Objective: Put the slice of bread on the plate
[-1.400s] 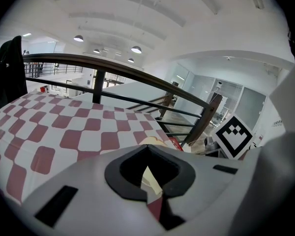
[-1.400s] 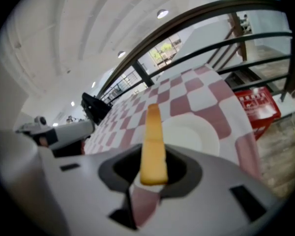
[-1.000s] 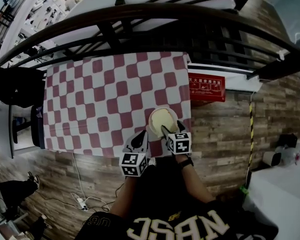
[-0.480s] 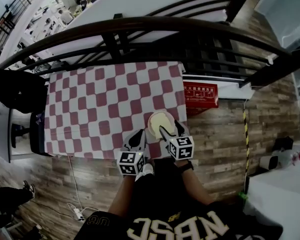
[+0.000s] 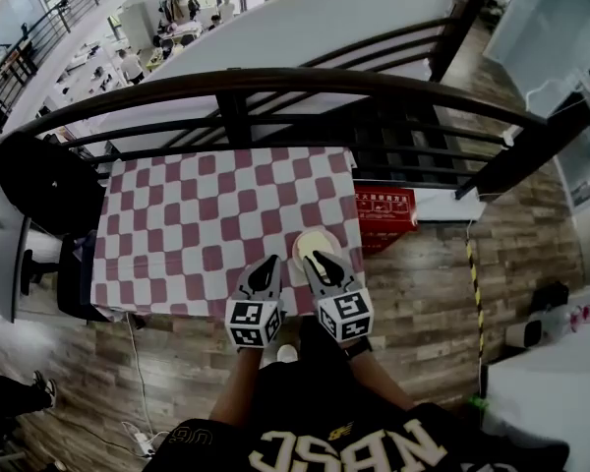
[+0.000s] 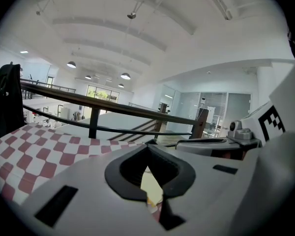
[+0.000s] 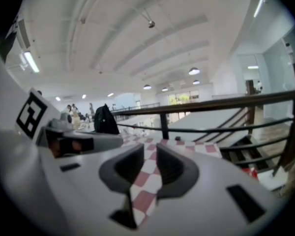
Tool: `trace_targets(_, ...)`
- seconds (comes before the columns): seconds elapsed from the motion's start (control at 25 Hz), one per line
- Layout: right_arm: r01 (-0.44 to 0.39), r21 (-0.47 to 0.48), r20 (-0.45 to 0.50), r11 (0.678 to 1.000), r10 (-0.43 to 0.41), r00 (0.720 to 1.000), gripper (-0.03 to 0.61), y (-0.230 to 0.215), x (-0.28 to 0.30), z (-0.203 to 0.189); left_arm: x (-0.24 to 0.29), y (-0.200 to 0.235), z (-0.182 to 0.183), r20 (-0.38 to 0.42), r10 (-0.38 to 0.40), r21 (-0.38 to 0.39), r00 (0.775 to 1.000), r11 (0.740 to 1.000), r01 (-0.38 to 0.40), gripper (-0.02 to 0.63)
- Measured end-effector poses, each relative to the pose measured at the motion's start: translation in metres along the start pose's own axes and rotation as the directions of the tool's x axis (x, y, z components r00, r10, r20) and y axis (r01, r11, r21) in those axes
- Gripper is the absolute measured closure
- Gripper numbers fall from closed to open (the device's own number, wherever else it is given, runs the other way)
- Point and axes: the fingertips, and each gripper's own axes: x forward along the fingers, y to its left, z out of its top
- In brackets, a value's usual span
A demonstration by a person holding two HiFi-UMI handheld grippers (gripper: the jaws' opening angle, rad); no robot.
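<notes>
A pale round plate (image 5: 312, 243) with a cream slice of bread on it sits near the front right corner of the red-and-white checkered table (image 5: 197, 224). Both grippers hang in the air over the table's front edge, pointing nearly level. My left gripper (image 5: 266, 266) is to the left of the plate with its jaws together and nothing in them. Cream shows below its tips in the left gripper view (image 6: 148, 149). My right gripper (image 5: 320, 262) is just in front of the plate. Its jaws (image 7: 150, 154) are closing, with a narrow gap and only the cloth visible through it.
A dark curved railing (image 5: 275, 82) runs behind the table. A black chair (image 5: 41, 180) stands at the table's left end. A red box (image 5: 385, 209) lies on the wooden floor to the right. A white table corner (image 5: 560, 382) is at the lower right.
Both grippers have lifted up and back from the plate toward me. The right gripper's jaws, wide before, have narrowed. The bread stays on the plate.
</notes>
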Motion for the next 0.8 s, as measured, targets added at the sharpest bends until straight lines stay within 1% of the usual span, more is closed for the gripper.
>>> trace_targets(0.12,-0.002,-0.06,0.064,0.998,0.006,0.998,0.528,0.019,-0.013,0.02,-0.013,-0.006,0.017,0.041,-0.014,0.026,0.999,1.0,0.013,0.595)
trace_targets(0.32,0.004,-0.057,0.131,0.998,0.004,0.991,0.558,0.036,-0.033,0.042,-0.033,-0.012,0.043,0.116,-0.021,0.051,0.993,0.999,0.015,0.595)
trace_targets(0.44,0.039,-0.081,0.145,0.996,-0.027,0.989,0.563,0.038,-0.043,0.048,-0.042,-0.016,0.054,0.152,-0.03,0.067,0.988,0.998,0.02,0.595)
trace_targets(0.56,0.071,-0.106,0.16,0.992,-0.053,0.986,0.563,0.039,-0.05,0.05,-0.049,-0.021,0.054,0.164,-0.04,0.078,0.986,0.997,0.027,0.595)
trace_targets(0.8,0.074,-0.109,0.161,0.991,-0.056,0.985,0.563,0.046,-0.055,0.048,-0.055,-0.023,0.048,0.157,-0.041,0.079,0.987,0.996,0.028,0.595)
